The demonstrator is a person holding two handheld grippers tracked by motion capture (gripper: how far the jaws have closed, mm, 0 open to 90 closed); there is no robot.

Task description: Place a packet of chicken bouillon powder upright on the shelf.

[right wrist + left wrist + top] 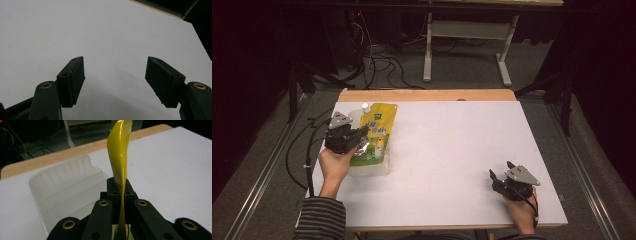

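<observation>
The yellow pouch [378, 131] lies at the worktop's [452, 150] far left, over a clear tub [65, 192]; the left claw [119, 192] pinches its thin edge, while the right claw [115, 80] gapes wide over bare board. It looks soft, glossy and floppy, likely to sag and slip, so the stiffer seam seems the best hold. Its print is too small to read, and the tub is mostly hidden beneath it.

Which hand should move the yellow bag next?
Left, probably. The left hand-held gripper is already shut on the yellow pouch's edge, beside a clear container. The right hand-held gripper is open over bare white table, far across from the pouch.
</observation>
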